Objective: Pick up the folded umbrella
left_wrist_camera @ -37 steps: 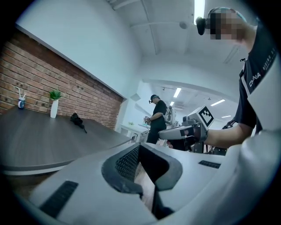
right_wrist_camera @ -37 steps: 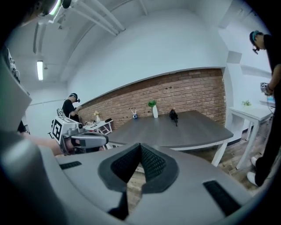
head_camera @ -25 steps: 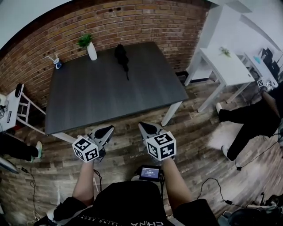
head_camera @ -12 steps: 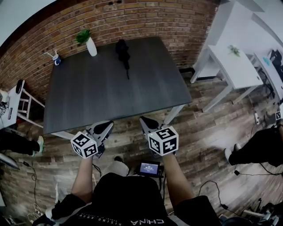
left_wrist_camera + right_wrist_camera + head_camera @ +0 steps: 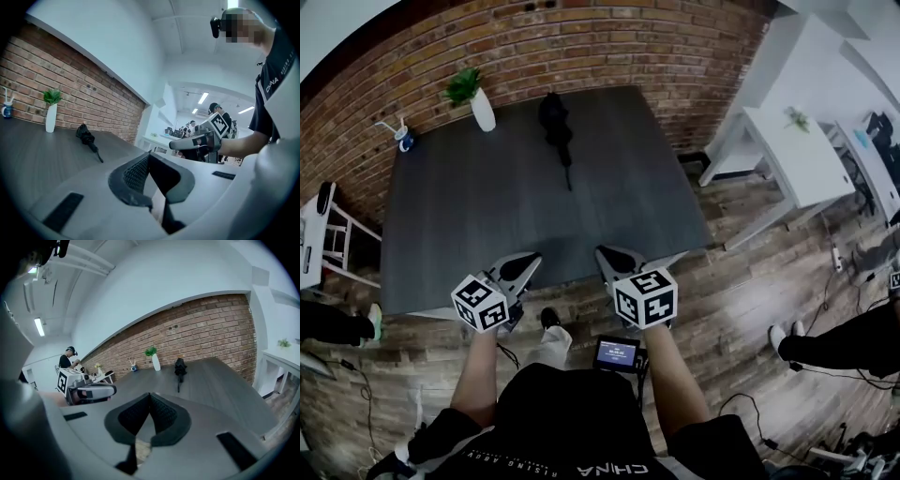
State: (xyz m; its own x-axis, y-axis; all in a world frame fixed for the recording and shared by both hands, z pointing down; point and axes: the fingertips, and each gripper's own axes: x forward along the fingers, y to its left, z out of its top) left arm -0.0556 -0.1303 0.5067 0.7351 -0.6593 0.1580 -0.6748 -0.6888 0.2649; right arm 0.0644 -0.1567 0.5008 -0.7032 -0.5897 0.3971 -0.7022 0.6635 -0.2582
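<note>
A black folded umbrella (image 5: 557, 131) lies at the far side of the dark grey table (image 5: 487, 216), close to the brick wall. It also shows in the left gripper view as a folded umbrella (image 5: 87, 138) and in the right gripper view as a folded umbrella (image 5: 179, 369), far ahead of the jaws. My left gripper (image 5: 523, 264) and right gripper (image 5: 609, 259) hover side by side at the table's near edge, well short of it. Both are shut with nothing between their pads.
A white vase with a green plant (image 5: 478, 101) and a small blue cup (image 5: 403, 139) stand at the table's far left. A white side table (image 5: 797, 150) stands to the right, a white stool (image 5: 323, 230) to the left. Seated people's legs (image 5: 839, 342) show at both sides.
Both grippers have moved forward from over the wooden floor to the table's near edge. The table and umbrella now sit closer in the head view. Jaws stayed shut.
</note>
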